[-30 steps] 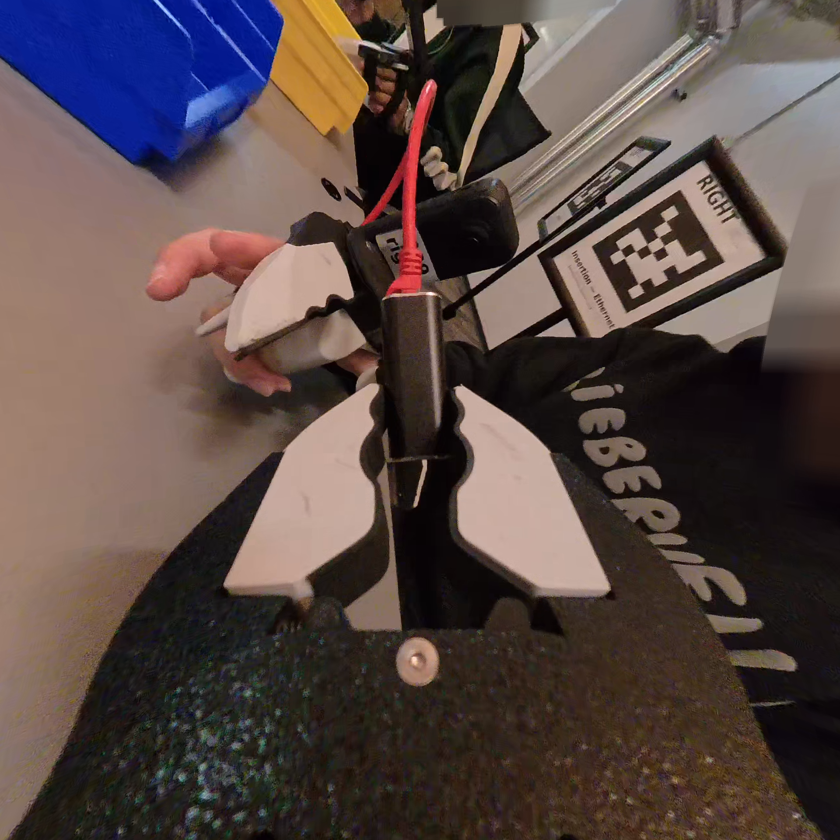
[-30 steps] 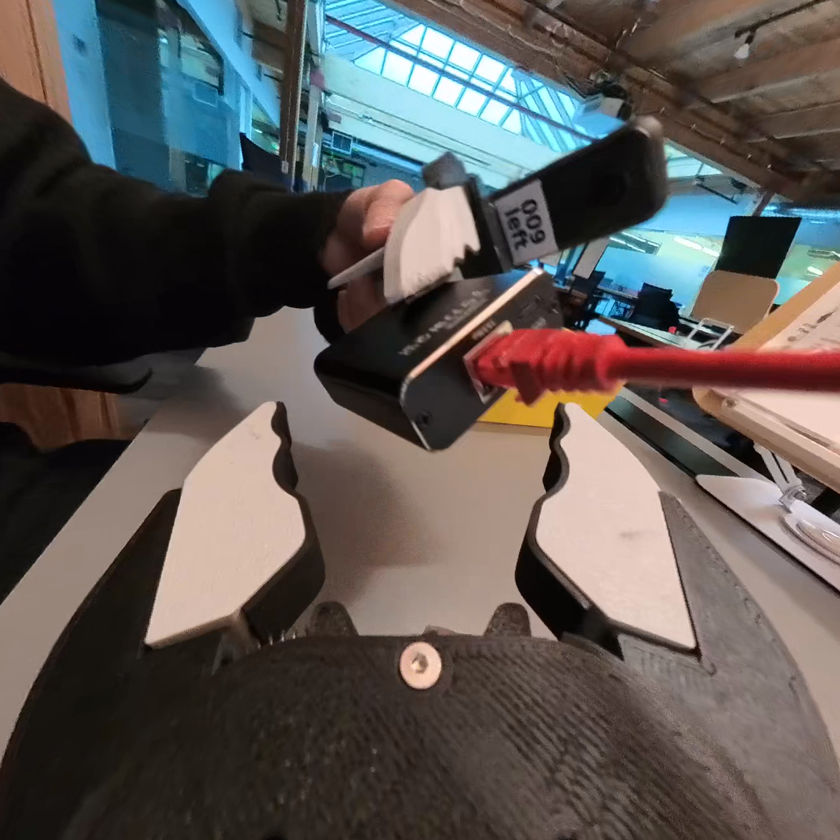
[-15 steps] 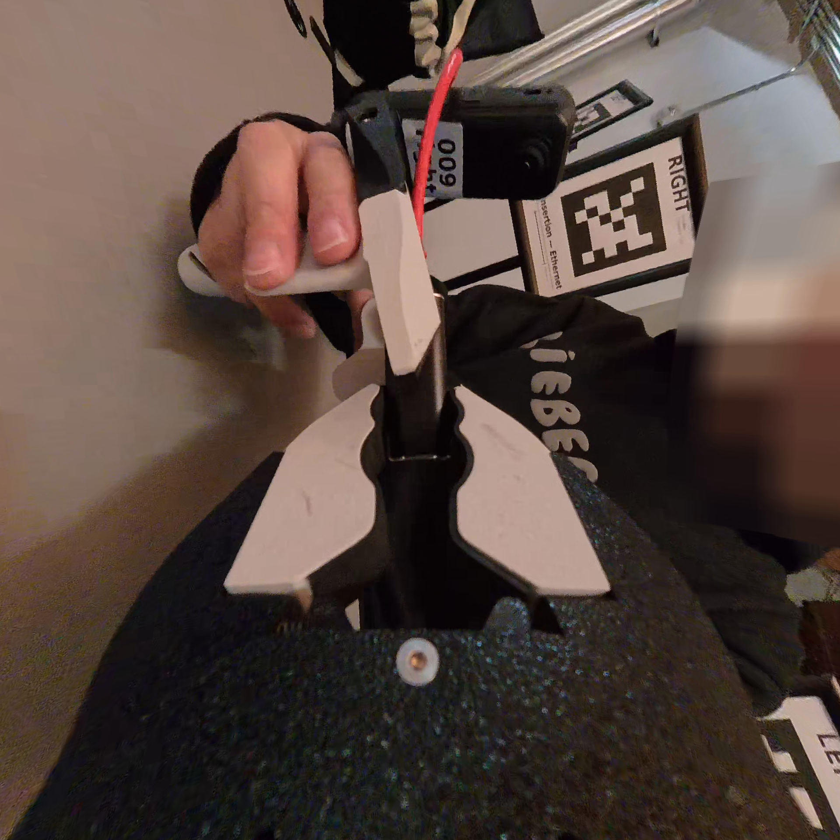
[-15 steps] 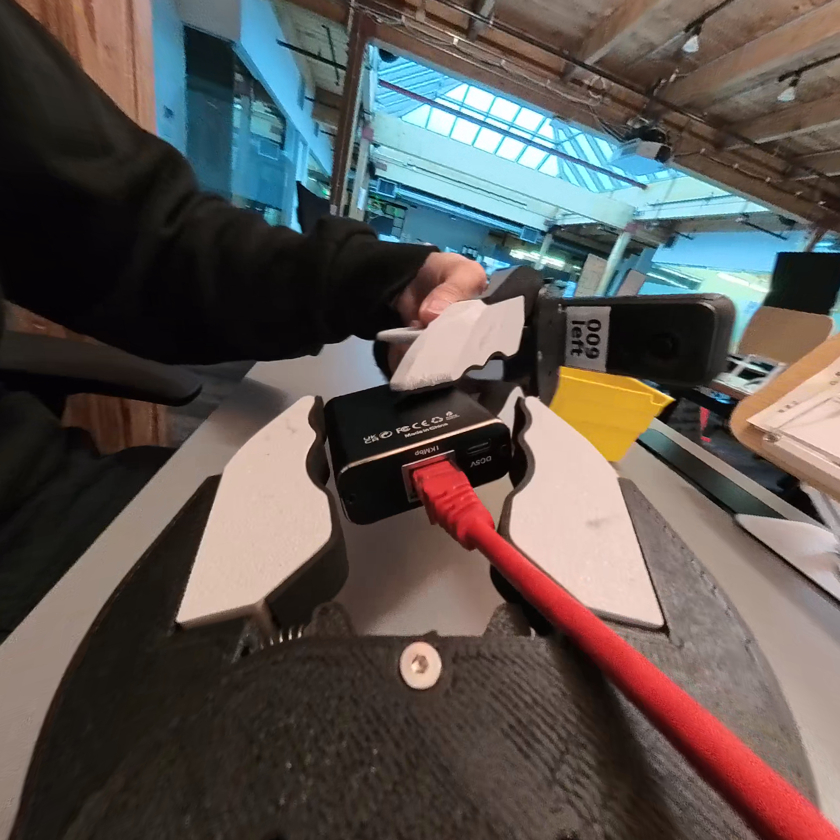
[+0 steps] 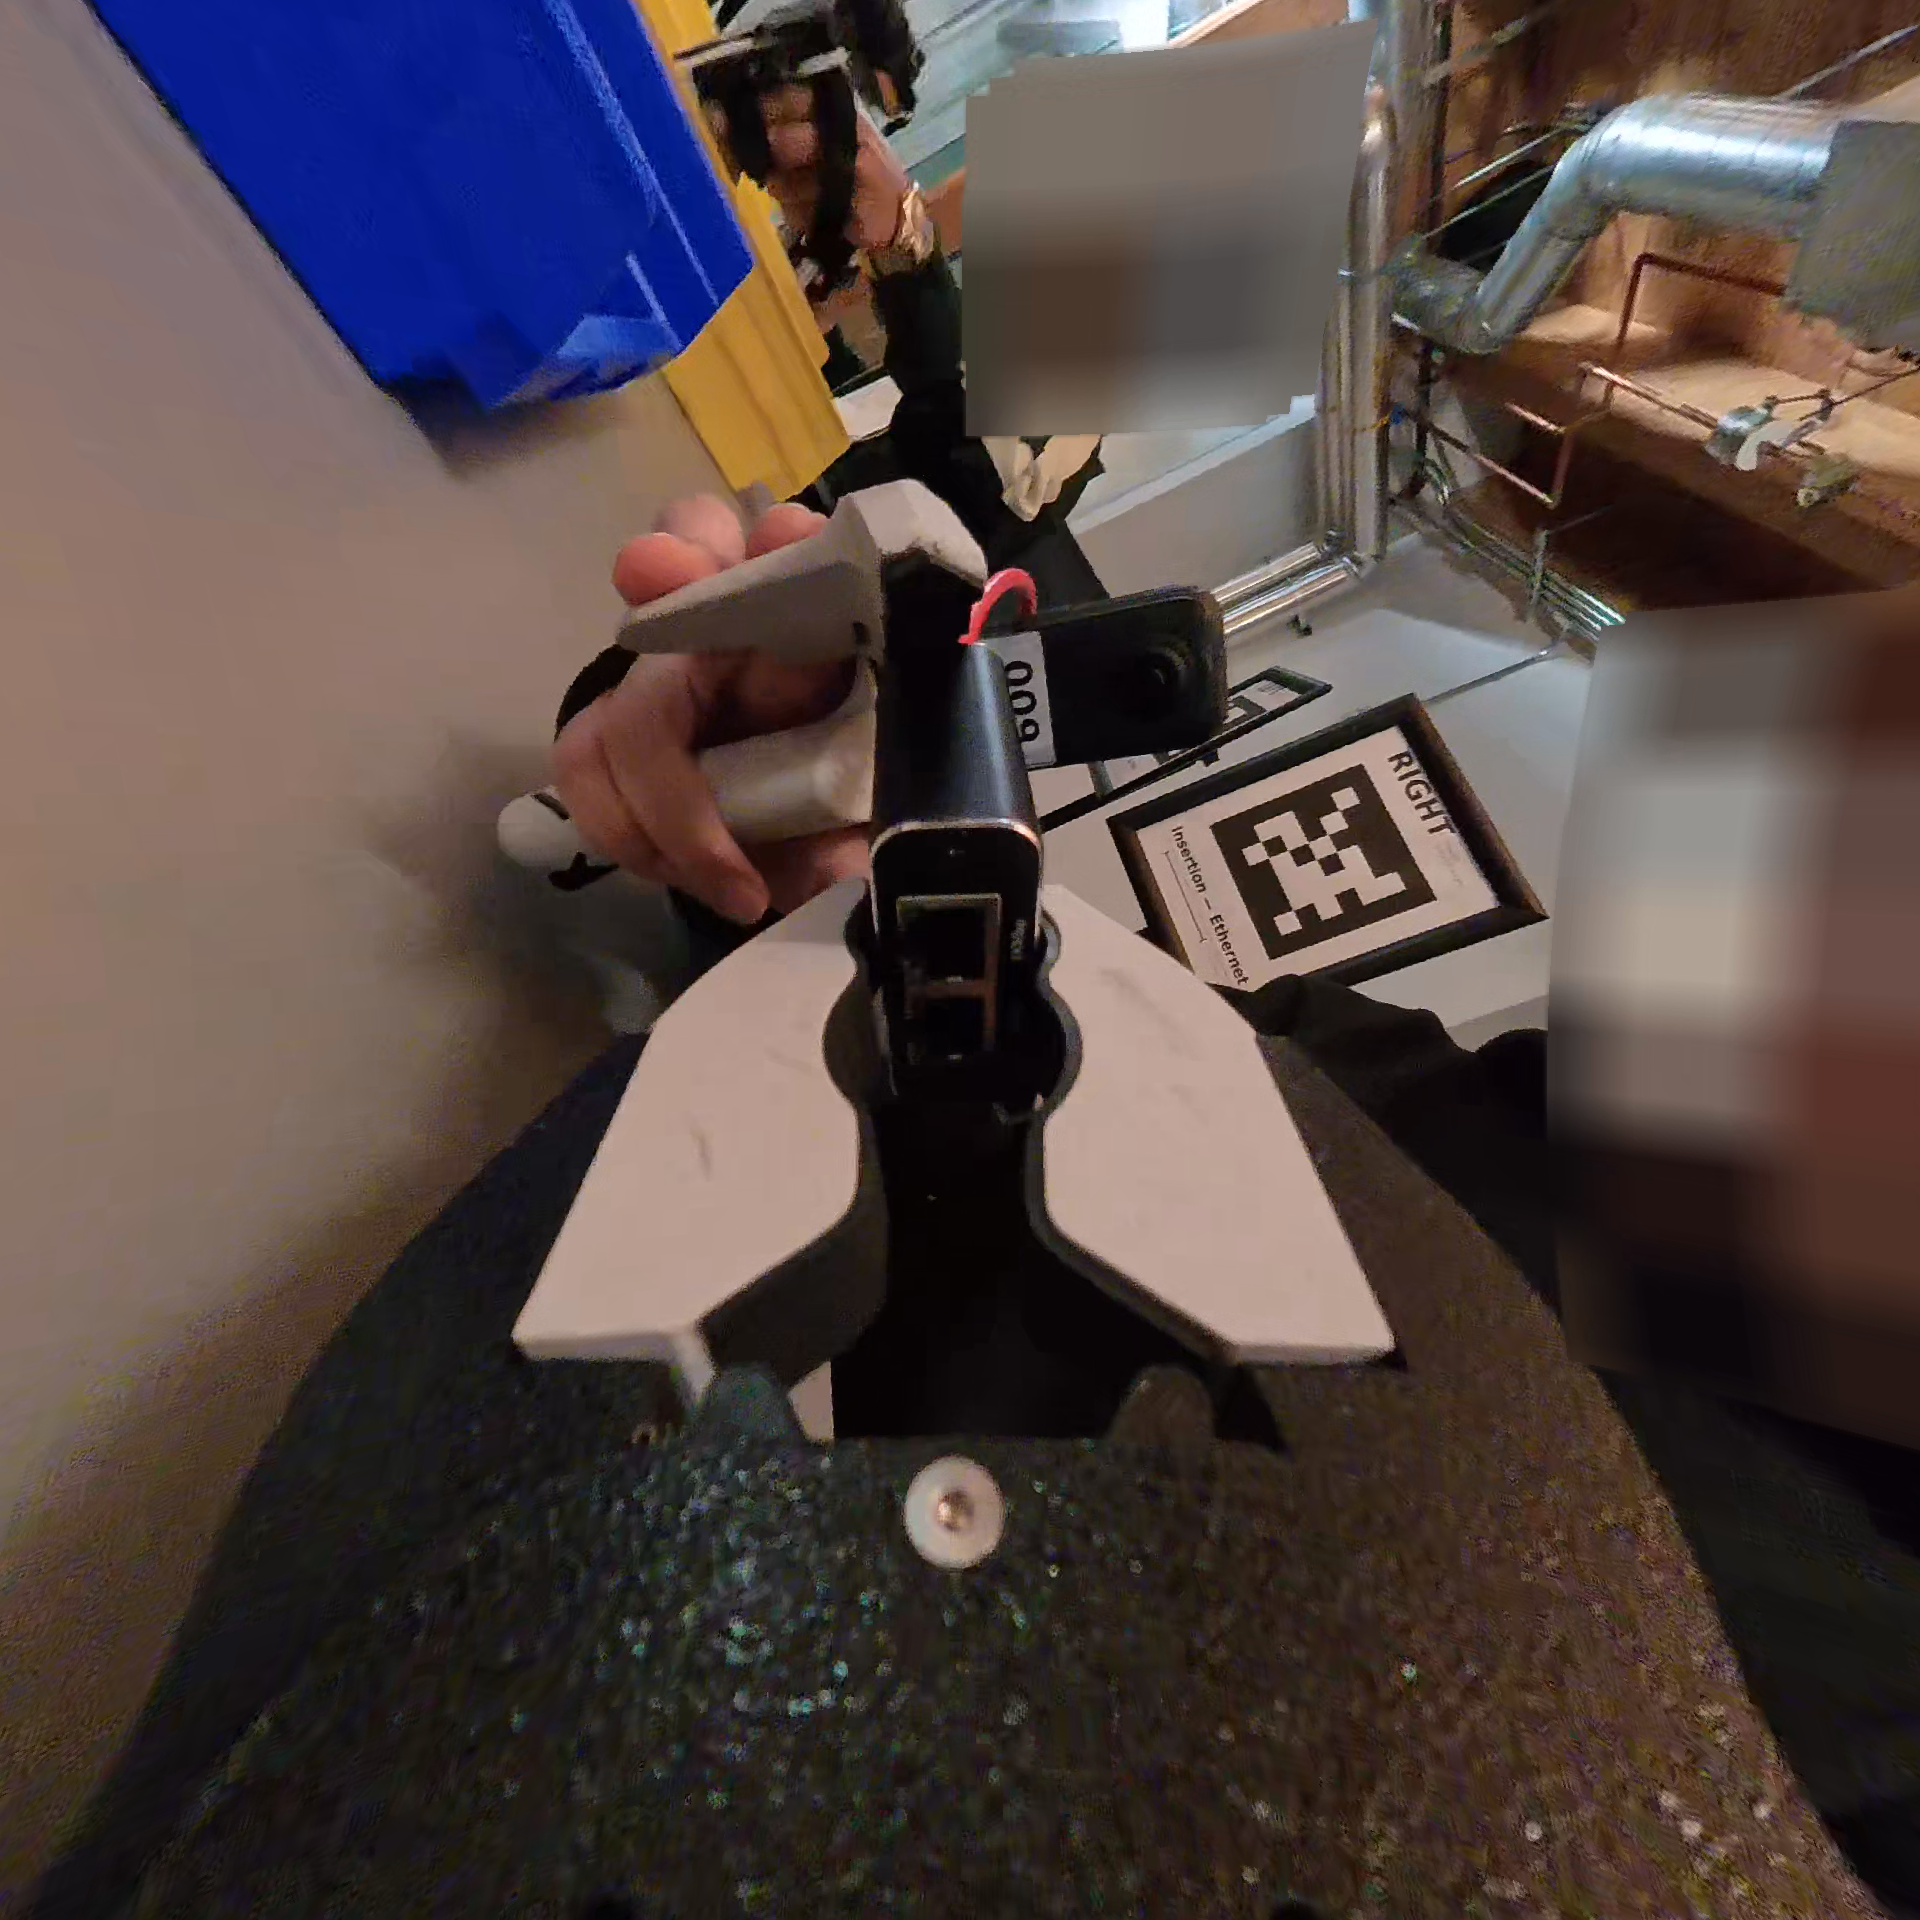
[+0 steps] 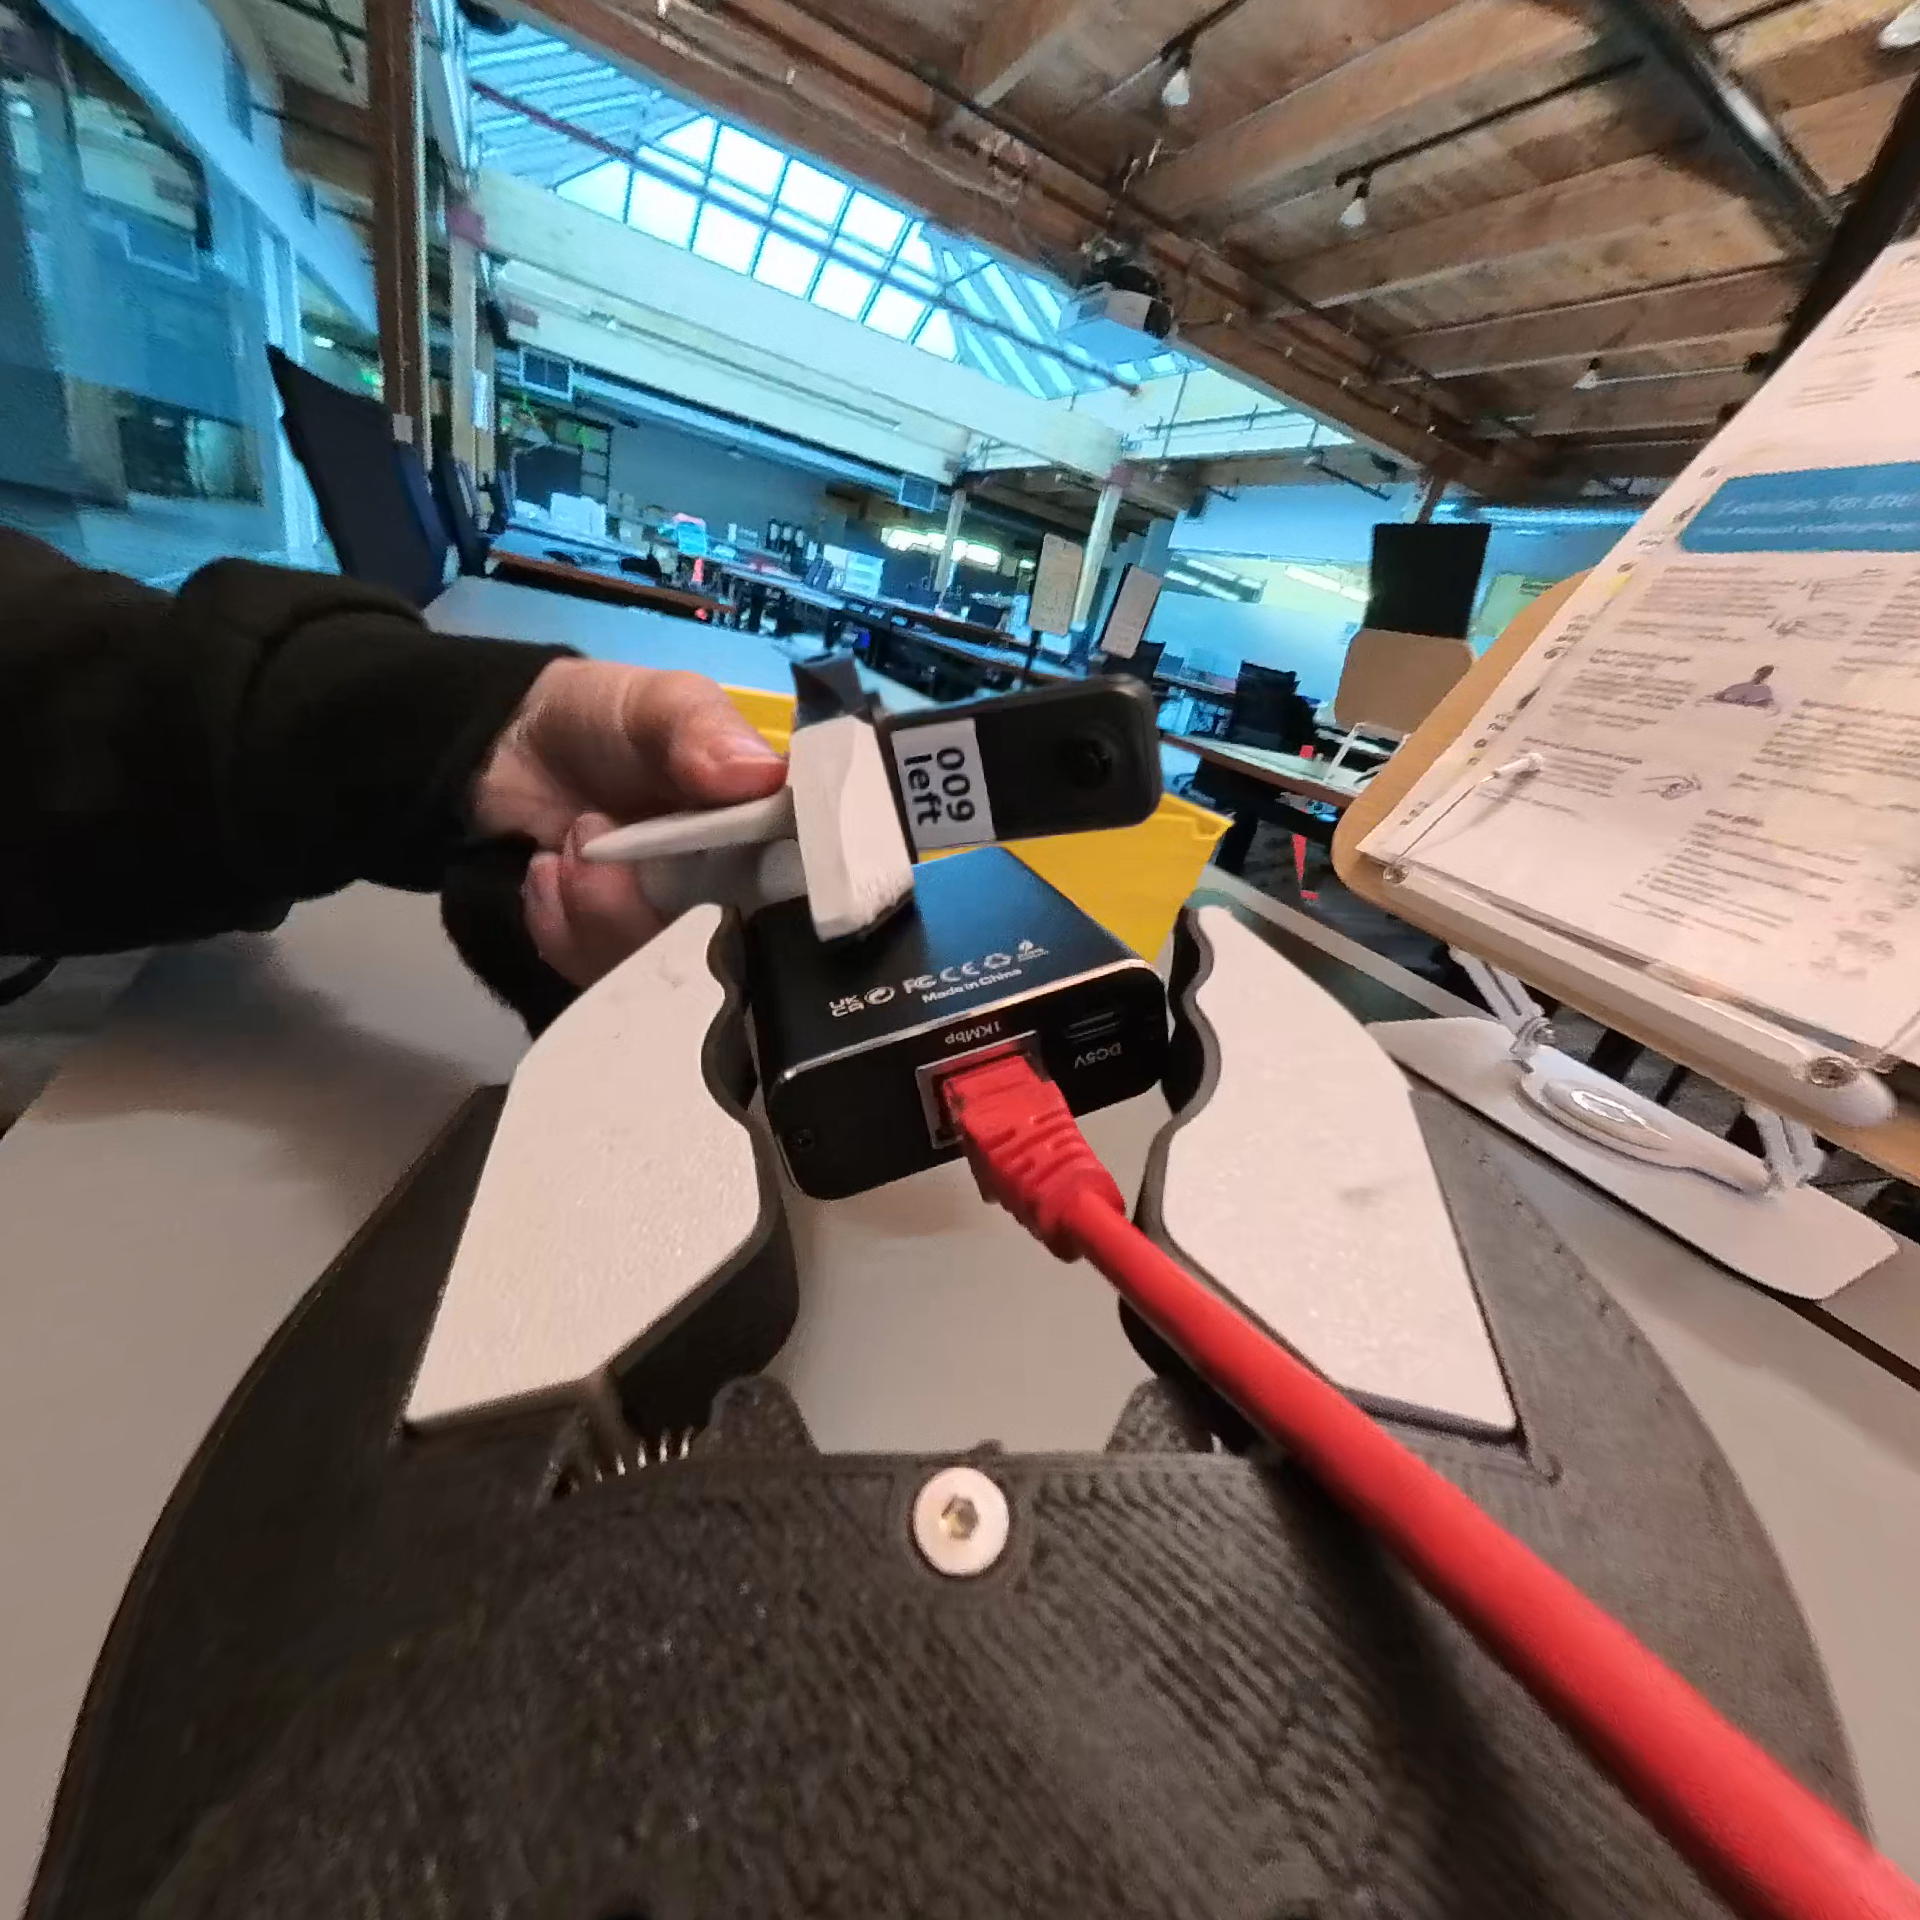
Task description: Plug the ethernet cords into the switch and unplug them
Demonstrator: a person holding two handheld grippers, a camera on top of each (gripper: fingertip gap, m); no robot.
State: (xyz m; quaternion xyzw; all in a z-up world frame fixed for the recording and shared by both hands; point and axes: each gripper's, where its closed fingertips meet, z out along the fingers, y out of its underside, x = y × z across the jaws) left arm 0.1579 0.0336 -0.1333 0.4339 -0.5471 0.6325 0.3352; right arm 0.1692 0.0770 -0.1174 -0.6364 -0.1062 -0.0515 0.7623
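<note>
Since a second ago the small black metal switch (image 5: 954, 831) has turned its two empty ports toward the left gripper (image 5: 956, 997), clamped on it. In the right wrist view, the right gripper (image 6: 951, 1049) now brackets the switch, contact unclear; the red ethernet cord (image 6: 1247, 1340) is plugged in, unplugging remains.

A big open hall under a timber ceiling (image 6: 1403, 187), with a long skylight (image 6: 790, 239) letting in bluish daylight. Rows of distant desks (image 6: 852, 613) run to the far end. A pale table (image 6: 208, 1143) is close by, with a yellow bin (image 6: 1122, 873), a blue bin (image 5: 447, 187) and a document stand (image 6: 1683, 790) on it. Silver ducting (image 5: 1621, 197) runs along a wall.
</note>
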